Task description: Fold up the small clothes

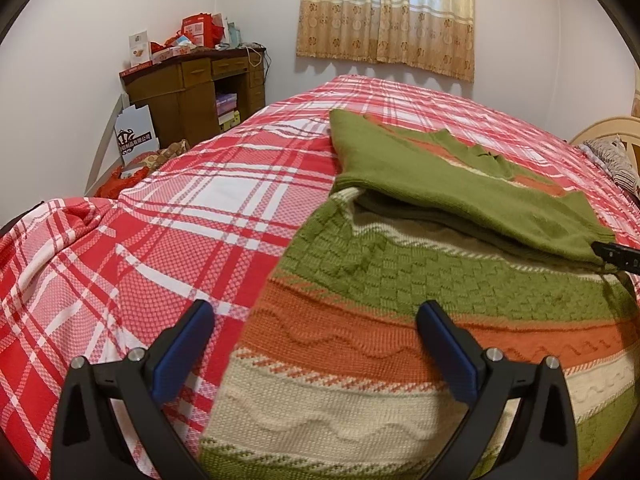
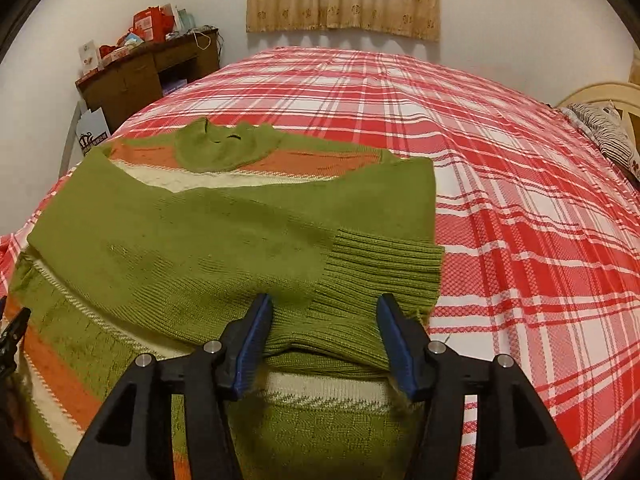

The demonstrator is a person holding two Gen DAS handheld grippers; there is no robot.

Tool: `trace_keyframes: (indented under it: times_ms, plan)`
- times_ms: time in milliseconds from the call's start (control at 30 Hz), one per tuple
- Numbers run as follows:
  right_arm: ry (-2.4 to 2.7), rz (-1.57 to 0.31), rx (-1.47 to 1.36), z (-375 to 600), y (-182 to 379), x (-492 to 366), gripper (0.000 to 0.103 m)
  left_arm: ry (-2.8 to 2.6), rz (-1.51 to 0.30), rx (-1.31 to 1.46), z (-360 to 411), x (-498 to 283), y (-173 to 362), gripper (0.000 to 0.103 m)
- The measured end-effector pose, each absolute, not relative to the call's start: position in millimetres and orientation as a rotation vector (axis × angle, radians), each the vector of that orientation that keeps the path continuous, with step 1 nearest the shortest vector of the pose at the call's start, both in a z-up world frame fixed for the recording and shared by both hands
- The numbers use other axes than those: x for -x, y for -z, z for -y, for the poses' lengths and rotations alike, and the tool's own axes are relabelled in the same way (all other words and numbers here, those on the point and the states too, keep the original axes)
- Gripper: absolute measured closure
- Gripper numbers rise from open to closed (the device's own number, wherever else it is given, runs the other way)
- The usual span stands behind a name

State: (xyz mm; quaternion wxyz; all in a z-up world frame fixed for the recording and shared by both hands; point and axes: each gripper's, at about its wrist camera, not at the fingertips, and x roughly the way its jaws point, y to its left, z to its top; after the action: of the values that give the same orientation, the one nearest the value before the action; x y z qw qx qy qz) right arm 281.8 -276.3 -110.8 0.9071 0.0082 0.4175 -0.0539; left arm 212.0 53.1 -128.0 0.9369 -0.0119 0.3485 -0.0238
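Note:
A knitted sweater (image 1: 360,320) (image 2: 72,380) in green, orange and cream bands lies flat on the red plaid bed sheet (image 1: 192,208) (image 2: 520,208). Its plain green sleeve (image 1: 440,188) (image 2: 192,248) is folded across the body. In the right wrist view the ribbed cuff (image 2: 384,264) lies slack between the fingers of my right gripper (image 2: 325,304), whose jaws stand apart, open. My left gripper (image 1: 316,312) hovers open over the sweater's orange and cream bands, nothing between its blue pads. The green collar (image 2: 228,148) sits at the far end.
A brown desk (image 1: 192,92) (image 2: 132,76) piled with red boxes stands in the far left corner, a white carton (image 1: 136,136) on the floor beside it. A patterned curtain (image 1: 388,12) hangs behind the bed. A striped pillow (image 2: 608,132) lies by the headboard, right.

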Motion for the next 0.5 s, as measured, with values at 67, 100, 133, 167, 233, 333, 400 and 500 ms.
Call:
trace_keyframes:
  times_ms: [67, 100, 133, 167, 233, 333, 400, 500]
  plan:
    - [0.117, -0.829, -0.051, 277, 96, -261, 0.047, 0.048, -0.713, 0.024, -52, -212, 128, 0.0]
    - [0.107, -0.792, -0.067, 275, 88, -250, 0.047, 0.049, -0.712, 0.025, -52, -212, 128, 0.0]
    - [0.097, -0.76, -0.075, 274, 82, -237, 0.047, 0.049, -0.712, 0.025, -52, -212, 128, 0.0]
    - [0.094, -0.741, -0.075, 273, 77, -230, 0.046, 0.047, -0.713, 0.023, -52, -212, 128, 0.0]
    - [0.1, -0.681, -0.066, 268, 58, -194, 0.046, 0.044, -0.717, 0.018, -51, -212, 128, 0.0]
    - [0.103, -0.636, -0.073, 270, 40, -148, 0.044, 0.033, -0.728, 0.007, -50, -212, 127, 0.0]
    - [0.107, -0.628, -0.075, 273, 34, -123, 0.042, 0.026, -0.75, -0.008, -50, -209, 125, 0.0]
    - [0.127, -0.624, -0.054, 274, 27, -86, 0.037, 0.042, -0.793, -0.01, -54, -194, 121, 0.0]
